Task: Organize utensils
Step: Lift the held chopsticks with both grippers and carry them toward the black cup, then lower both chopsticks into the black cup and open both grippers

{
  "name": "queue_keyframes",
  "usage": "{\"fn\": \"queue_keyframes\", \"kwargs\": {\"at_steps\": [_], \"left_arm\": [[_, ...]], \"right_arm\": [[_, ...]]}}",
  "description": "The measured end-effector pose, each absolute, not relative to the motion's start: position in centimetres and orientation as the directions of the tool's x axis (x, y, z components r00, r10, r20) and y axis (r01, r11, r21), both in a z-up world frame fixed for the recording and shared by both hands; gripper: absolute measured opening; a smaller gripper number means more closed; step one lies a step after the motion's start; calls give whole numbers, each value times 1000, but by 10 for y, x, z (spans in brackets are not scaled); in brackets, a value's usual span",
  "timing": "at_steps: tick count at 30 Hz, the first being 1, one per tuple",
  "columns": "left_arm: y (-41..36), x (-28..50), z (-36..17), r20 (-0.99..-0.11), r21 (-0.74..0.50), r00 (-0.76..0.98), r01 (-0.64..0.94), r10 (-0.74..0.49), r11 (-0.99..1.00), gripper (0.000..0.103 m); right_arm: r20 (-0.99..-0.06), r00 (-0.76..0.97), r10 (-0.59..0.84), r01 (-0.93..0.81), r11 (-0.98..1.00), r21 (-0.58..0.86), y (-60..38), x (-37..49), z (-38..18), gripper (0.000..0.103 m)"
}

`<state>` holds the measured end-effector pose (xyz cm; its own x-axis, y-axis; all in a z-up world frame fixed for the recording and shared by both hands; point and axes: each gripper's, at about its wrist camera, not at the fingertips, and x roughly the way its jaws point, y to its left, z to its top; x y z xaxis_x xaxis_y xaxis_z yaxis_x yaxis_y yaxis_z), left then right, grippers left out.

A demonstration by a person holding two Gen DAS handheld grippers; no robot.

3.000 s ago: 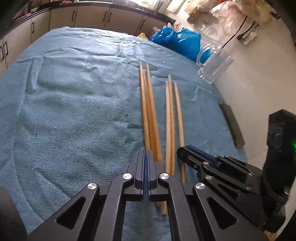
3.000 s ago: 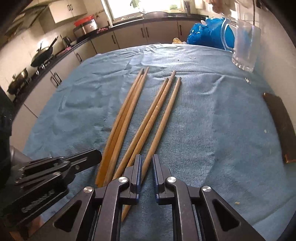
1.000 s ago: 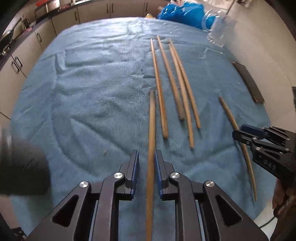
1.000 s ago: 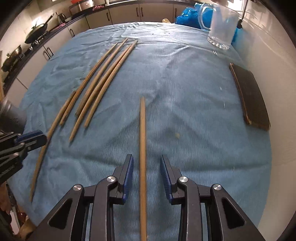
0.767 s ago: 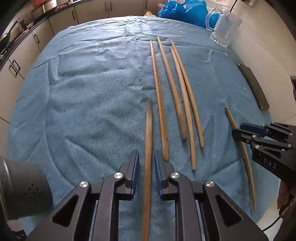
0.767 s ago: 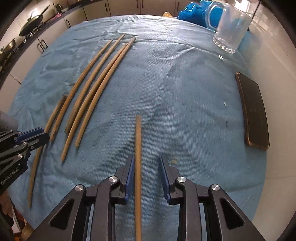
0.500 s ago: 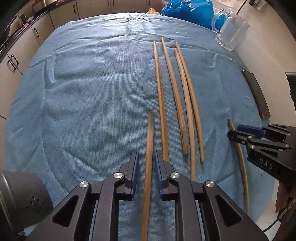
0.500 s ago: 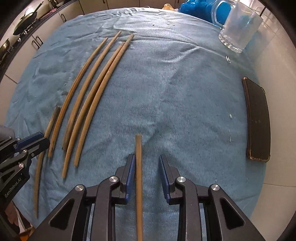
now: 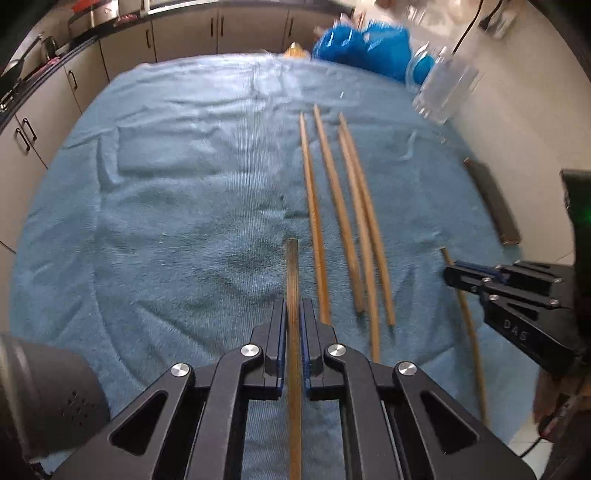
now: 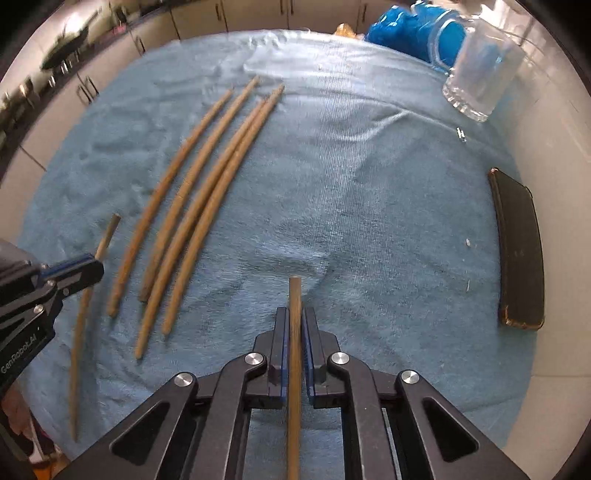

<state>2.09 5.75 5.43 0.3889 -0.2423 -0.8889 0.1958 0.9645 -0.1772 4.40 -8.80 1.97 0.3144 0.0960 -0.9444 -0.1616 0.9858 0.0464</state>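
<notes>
My left gripper (image 9: pixel 292 314) is shut on a long wooden chopstick (image 9: pixel 292 273) that points forward above the blue towel (image 9: pixel 166 206). My right gripper (image 10: pixel 294 321) is shut on another wooden chopstick (image 10: pixel 294 295), also pointing forward. Several more chopsticks (image 9: pixel 343 221) lie side by side on the towel between the two grippers; they also show in the right wrist view (image 10: pixel 199 199). The right gripper (image 9: pixel 448 274) with its chopstick (image 9: pixel 469 332) appears at the right of the left wrist view. The left gripper (image 10: pixel 94 269) with its chopstick (image 10: pixel 85 306) appears at the left of the right wrist view.
A clear glass mug (image 10: pixel 480 70) stands at the far right of the towel, with a blue plastic bag (image 10: pixel 402 26) behind it. A dark flat case (image 10: pixel 517 243) lies along the right edge by the white wall. Kitchen cabinets (image 9: pixel 184 33) run behind the table.
Both grippers have closed tighter on their chopsticks and pulled back and lower, so each held stick reaches less far forward. The loose chopsticks on the towel have not moved.
</notes>
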Motion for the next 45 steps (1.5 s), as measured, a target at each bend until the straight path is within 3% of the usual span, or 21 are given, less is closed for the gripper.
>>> {"fn": "queue_keyframes", "kwargs": {"at_steps": [6, 14, 22, 31, 38, 45], "left_arm": [[71, -23, 96, -806, -241, 497, 218, -320, 946, 6], [93, -92, 148, -636, -253, 706, 192, -312, 948, 6], [128, -136, 181, -503, -273, 820, 150, -274, 950, 6], [204, -159, 219, -348, -354, 921, 42, -173, 934, 6], [248, -140, 239, -241, -356, 968, -20, -71, 934, 6], [277, -105, 243, -186, -377, 983, -69, -3, 924, 6]], "right_arm": [[-835, 525, 165, -181, 980, 80, -89, -10, 68, 7], [-670, 706, 232, -189, 972, 137, -96, -65, 119, 7], [-541, 790, 288, -207, 956, 207, -83, -104, 147, 7], [-354, 827, 436, -341, 891, 299, -29, -109, 201, 7], [-235, 809, 540, -448, 823, 348, 46, -83, 233, 7], [-159, 832, 531, -453, 817, 357, 108, -39, 239, 7]]}}
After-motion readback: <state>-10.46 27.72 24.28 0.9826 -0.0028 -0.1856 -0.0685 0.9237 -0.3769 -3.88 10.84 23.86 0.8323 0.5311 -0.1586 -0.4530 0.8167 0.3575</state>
